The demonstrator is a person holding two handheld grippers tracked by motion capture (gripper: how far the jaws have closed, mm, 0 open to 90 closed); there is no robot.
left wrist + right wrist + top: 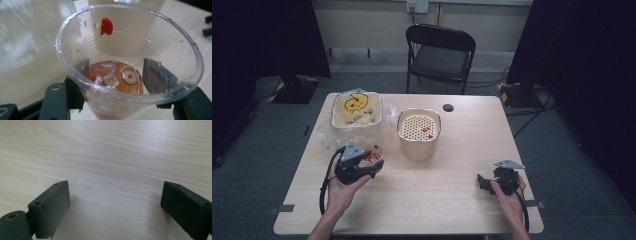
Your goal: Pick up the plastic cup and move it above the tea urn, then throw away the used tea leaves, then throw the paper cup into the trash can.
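Left claw [373,167] clamped (jaws pressed inward), right claw [482,183] wide apart, low.

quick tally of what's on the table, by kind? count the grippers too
Clear plastic cup, with reddish liquid and bits, held in the left gripper: 1
Metal pot with a perforated insert: 1
Plastic-wrapped tray with yellow contents: 1
Grippers, left plus right gripper: 2
Total: 5

One clear plastic cup [130,50], one cream perforated-lid pot [419,132], one yellow-lidded plastic container [356,110], one black folding chair [440,55], two black tools: left [373,167], right [482,184].
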